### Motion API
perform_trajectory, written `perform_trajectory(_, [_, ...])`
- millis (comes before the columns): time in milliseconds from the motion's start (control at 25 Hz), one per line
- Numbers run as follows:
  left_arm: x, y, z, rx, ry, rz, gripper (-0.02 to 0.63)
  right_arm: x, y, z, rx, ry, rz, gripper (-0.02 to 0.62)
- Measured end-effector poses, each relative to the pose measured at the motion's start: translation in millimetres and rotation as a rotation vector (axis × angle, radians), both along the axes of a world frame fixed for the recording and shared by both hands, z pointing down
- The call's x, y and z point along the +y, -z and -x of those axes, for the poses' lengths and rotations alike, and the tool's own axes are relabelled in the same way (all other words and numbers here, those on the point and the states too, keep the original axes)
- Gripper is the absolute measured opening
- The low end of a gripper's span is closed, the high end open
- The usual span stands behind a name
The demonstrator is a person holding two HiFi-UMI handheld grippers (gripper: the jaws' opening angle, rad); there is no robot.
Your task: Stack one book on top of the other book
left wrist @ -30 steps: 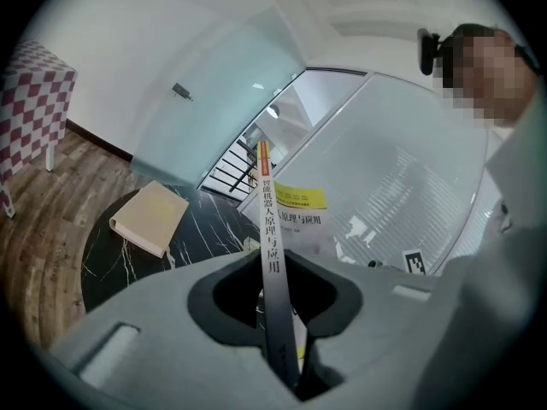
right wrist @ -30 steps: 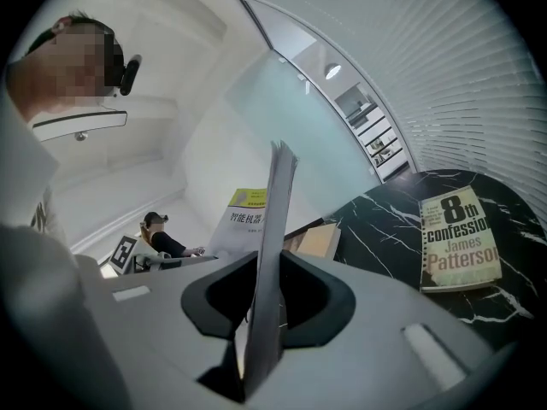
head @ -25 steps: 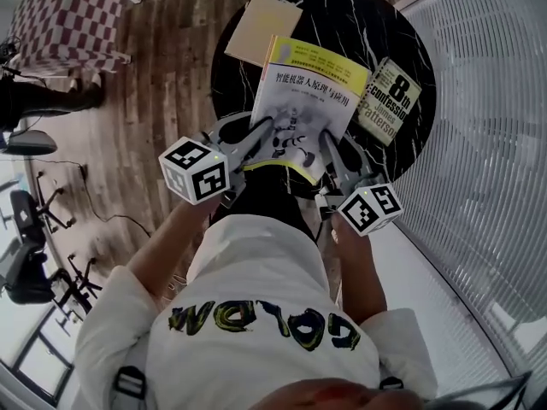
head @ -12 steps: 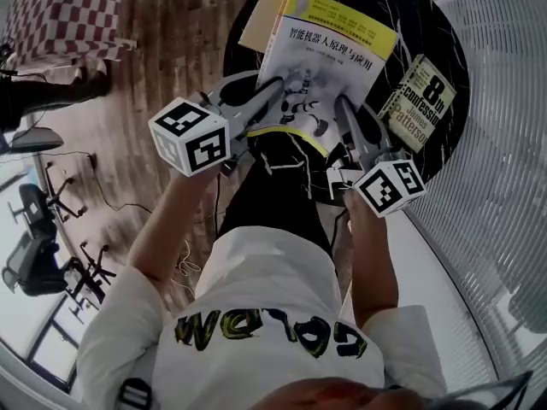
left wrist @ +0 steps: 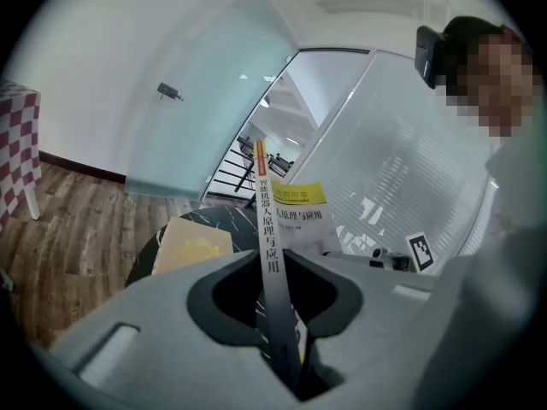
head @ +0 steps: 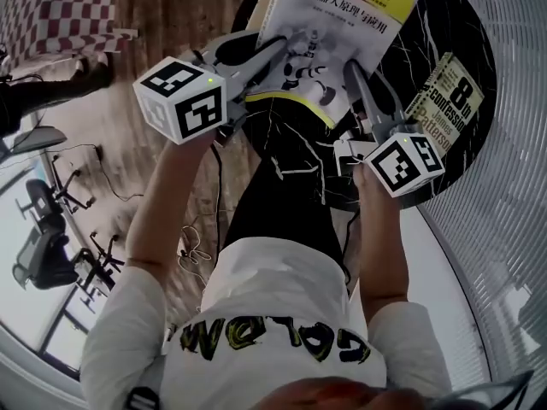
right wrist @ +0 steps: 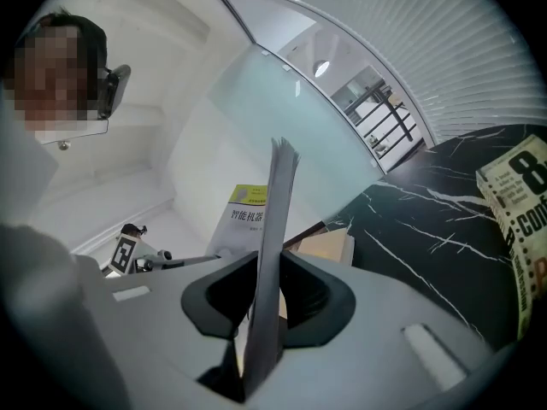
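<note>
Both grippers hold the white-and-yellow book [head: 342,24] by opposite long edges: the left gripper's [left wrist: 275,301] fingers are clamped on the spine side, the right gripper's [right wrist: 263,301] on the page side. It sits over the tan book [left wrist: 192,248] on the black marble worktop [head: 291,143]; whether they touch cannot be told. A paperback [head: 449,109] lies to the right

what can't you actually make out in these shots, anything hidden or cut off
- tan book: in the head view it is almost wholly under the grey book and cut by the top edge; its cover mark is too small in the left gripper view.
- Whether the grey book rests on the tan book: no view shows the gap.
- 8th Confession book: in the right gripper view it is cut off by the right edge.
</note>
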State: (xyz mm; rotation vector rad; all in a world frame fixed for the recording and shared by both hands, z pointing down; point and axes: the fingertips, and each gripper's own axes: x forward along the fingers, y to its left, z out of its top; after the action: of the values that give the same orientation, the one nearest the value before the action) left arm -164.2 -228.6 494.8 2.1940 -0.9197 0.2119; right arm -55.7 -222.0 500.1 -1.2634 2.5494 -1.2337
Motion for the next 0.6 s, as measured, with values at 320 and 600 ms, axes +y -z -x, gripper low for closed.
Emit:
perform_trajectory(320, [-15, -33, -11, -0.036, -0.032, -0.009, 0.072, -7, -31, -10, -0.016, -0.029, -0.005, 0.071])
perform_trajectory(600, [-35, -60, -12, -0.064, -0.043, 0.032, 0.073, -25, -58, -11, -0.025, -0.028, 0.048, 0.072])
